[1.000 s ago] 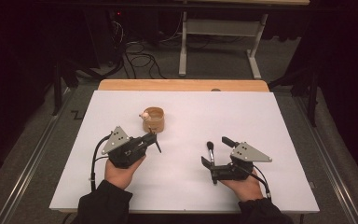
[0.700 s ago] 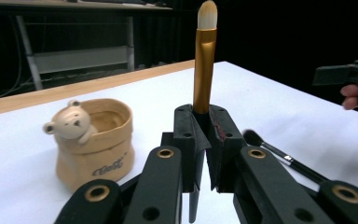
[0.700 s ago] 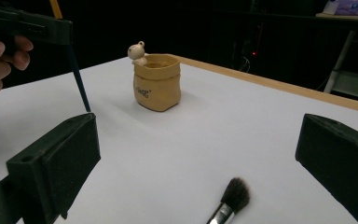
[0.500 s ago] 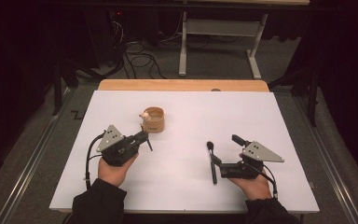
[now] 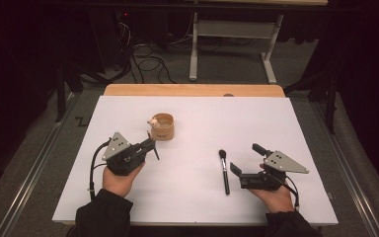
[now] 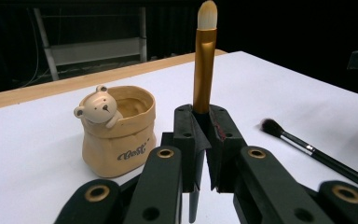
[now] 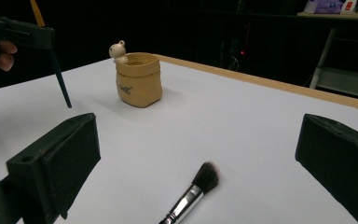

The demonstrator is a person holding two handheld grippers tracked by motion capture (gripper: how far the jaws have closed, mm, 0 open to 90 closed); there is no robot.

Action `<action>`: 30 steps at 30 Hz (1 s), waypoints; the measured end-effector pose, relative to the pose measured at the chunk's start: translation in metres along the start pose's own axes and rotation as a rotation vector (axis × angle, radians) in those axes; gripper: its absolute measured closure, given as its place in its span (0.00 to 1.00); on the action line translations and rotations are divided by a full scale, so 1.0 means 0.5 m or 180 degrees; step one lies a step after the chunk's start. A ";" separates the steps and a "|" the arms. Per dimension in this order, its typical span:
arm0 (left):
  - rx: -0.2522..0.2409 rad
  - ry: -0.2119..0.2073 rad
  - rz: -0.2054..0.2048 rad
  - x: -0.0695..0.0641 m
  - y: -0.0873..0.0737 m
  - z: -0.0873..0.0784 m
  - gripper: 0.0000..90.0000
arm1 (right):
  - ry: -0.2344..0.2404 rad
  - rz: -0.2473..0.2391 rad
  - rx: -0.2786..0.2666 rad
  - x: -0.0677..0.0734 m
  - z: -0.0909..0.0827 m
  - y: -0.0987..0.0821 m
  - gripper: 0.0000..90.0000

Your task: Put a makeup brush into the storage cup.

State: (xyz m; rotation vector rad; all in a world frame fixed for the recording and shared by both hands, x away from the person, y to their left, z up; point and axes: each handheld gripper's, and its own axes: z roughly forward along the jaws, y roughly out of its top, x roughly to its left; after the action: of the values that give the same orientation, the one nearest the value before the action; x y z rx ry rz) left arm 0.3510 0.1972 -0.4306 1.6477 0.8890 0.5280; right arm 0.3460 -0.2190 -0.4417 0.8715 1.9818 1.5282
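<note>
My left gripper (image 5: 152, 143) (image 6: 204, 126) is shut on a small brush (image 6: 204, 70) with a gold ferrule and pale bristles. The brush stands upright, bristles up, its dark handle (image 7: 60, 84) pointing down at the table. Just beyond it stands a tan bag-shaped cup with a little bear on its rim (image 5: 162, 127) (image 6: 116, 135) (image 7: 138, 79). My right gripper (image 5: 245, 158) (image 7: 196, 149) is open, with nothing between its jaws. A black make-up brush (image 5: 224, 170) (image 7: 191, 193) (image 6: 307, 149) lies on the white sheet just left of it.
The white sheet (image 5: 301, 128) covers the table, with a wooden strip (image 5: 192, 90) along its far edge. Beyond the table are a dark floor, cables and a metal frame (image 5: 232, 29).
My right gripper has drawn off to the right, away from the black brush, which stays lying on the sheet. My left gripper has shifted slightly left, brush still in it.
</note>
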 end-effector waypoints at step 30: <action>-0.0058 0.0055 -0.0092 0.001 0.054 0.011 0.93 | -0.0012 0.0053 0.0030 -0.001 0.004 -0.008 0.00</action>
State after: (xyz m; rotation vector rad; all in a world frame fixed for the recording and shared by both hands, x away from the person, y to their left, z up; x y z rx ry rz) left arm 0.3625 0.1918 -0.4065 1.6137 0.9167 0.5297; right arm 0.3473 -0.2188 -0.4463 0.8960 1.9854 1.5266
